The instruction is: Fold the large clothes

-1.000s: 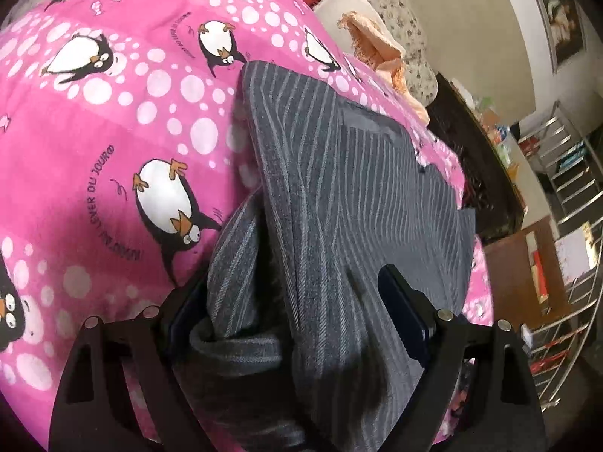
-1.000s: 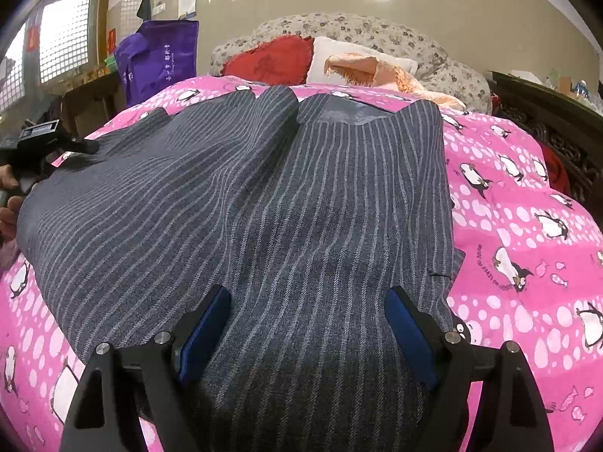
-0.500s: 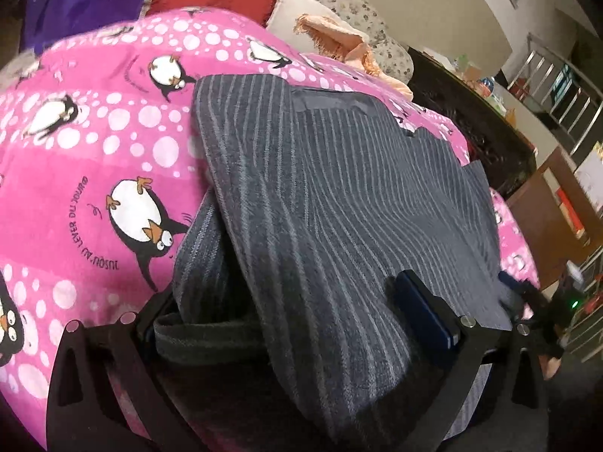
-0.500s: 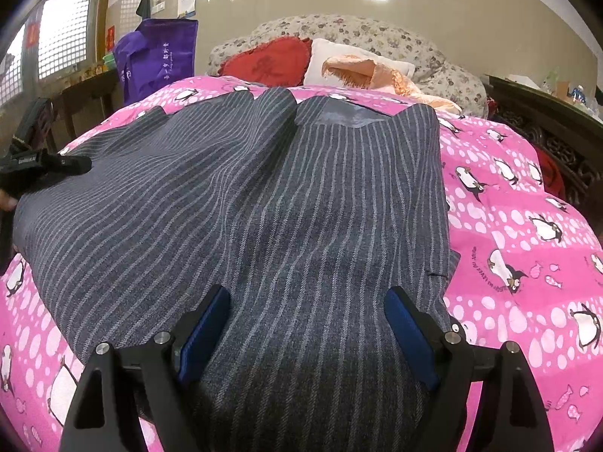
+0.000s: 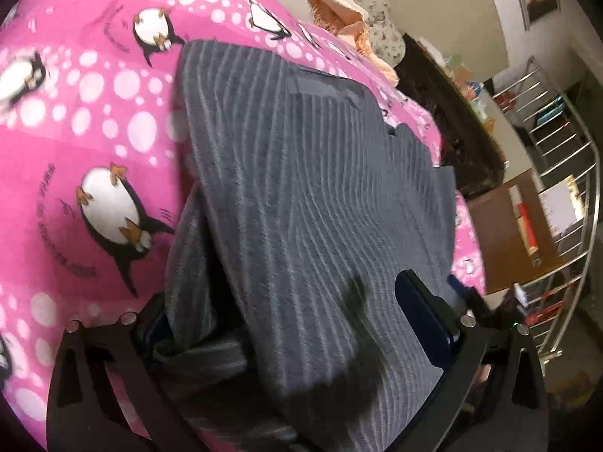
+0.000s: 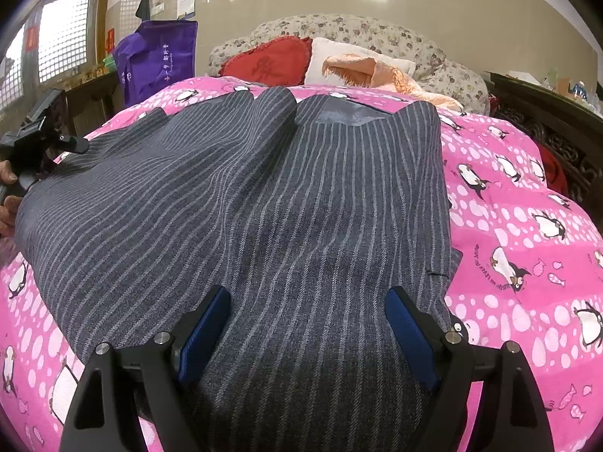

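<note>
A grey striped garment (image 6: 264, 203) lies spread across a bed (image 6: 527, 263) with a pink penguin cover. The left gripper (image 5: 286, 324) and the right gripper (image 6: 307, 324) each have fingers spread wide, with garment fabric lying between them, unclamped.
</note>
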Motion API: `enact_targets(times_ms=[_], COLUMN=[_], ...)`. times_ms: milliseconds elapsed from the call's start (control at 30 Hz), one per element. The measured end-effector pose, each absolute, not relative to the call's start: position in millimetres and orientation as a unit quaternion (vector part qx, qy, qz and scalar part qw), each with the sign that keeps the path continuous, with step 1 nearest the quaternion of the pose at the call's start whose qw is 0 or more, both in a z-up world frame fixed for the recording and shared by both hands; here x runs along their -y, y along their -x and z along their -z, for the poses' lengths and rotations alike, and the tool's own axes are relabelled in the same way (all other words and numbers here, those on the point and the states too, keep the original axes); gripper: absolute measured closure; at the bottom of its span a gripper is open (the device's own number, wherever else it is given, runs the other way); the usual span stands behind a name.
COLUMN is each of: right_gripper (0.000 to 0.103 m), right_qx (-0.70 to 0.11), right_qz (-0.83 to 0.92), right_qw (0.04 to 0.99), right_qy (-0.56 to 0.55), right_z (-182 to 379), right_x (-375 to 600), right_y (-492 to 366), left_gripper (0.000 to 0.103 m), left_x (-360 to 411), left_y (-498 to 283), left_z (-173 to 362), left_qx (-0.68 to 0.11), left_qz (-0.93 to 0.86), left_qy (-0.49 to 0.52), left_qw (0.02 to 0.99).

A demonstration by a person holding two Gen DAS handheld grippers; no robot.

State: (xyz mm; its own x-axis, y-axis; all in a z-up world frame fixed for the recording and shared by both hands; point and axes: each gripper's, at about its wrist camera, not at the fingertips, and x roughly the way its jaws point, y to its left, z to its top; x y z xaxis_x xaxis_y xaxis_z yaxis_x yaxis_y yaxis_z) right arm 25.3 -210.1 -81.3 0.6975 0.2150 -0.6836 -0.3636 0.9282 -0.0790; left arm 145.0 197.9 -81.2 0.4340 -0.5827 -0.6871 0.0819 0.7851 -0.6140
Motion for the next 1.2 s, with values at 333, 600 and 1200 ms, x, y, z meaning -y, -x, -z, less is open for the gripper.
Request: enact_targets(times_ms=[333,600,1200], right_gripper=[0.02,0.02,0.038], right_qx=[-0.355,-0.353,-0.33], right_qz=[-0.158,-0.154,-0.102], right_qw=[0.915,0.917,0.939], right_qy=[0.106,0.109,0.005], right_z=[81,80,16], right_x=[210,209,291], right_y=[-25,-24,-3], left_gripper=[0.078,0.068,0.091], left_x=[-206,-202,-168], left_y=[-145,-153,-154], left_z=[81,83,-12], left_qx=[-0.532,-0.554,-0.504], left_qz=[0.197,0.192,0.253], left_qy=[0.239,0.213,0.267], left_qw=[0.788,0.781,0.782])
